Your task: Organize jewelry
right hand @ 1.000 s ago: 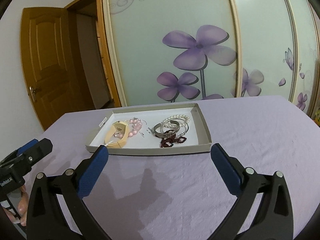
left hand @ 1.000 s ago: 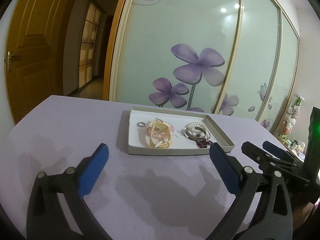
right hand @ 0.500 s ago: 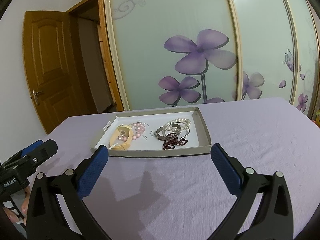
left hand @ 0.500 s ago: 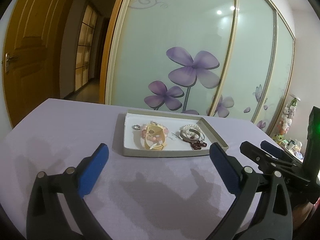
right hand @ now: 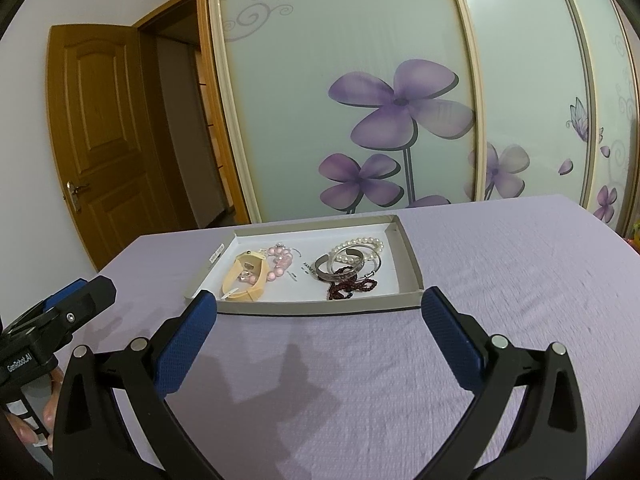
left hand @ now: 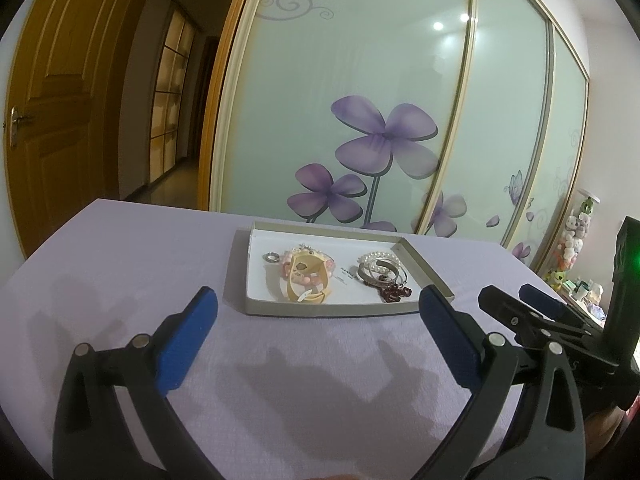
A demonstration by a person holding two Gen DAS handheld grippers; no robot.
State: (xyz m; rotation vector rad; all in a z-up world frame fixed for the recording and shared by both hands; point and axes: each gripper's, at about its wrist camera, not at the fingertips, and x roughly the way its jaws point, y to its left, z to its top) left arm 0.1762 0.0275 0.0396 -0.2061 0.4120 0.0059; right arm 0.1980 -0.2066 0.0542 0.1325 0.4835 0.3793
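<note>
A shallow grey cardboard tray [left hand: 332,309] [right hand: 320,307] lies on the lilac-covered table. In it are a beige band [left hand: 310,280] [right hand: 246,276], pink beads [right hand: 280,262], a small silver ring [left hand: 272,257], a pearl bracelet [left hand: 378,260] [right hand: 356,249], silver bangles [right hand: 340,270] and a dark red bead string [left hand: 396,292] [right hand: 350,286]. My left gripper [left hand: 318,304] is open and empty, just short of the tray's near wall. My right gripper [right hand: 318,306] is open and empty too, also in front of the tray. Each gripper shows at the edge of the other's view.
The lilac tablecloth [right hand: 500,264] spreads to all sides of the tray. Behind the table stands a sliding wardrobe [left hand: 360,100] with purple flowers. A wooden door [right hand: 100,140] is at the left. Small toys [left hand: 572,248] sit at the far right.
Both grippers have pulled back and up a little from the tray, which now looks smaller and farther. The jaws stay open. The jewelry has not moved.
</note>
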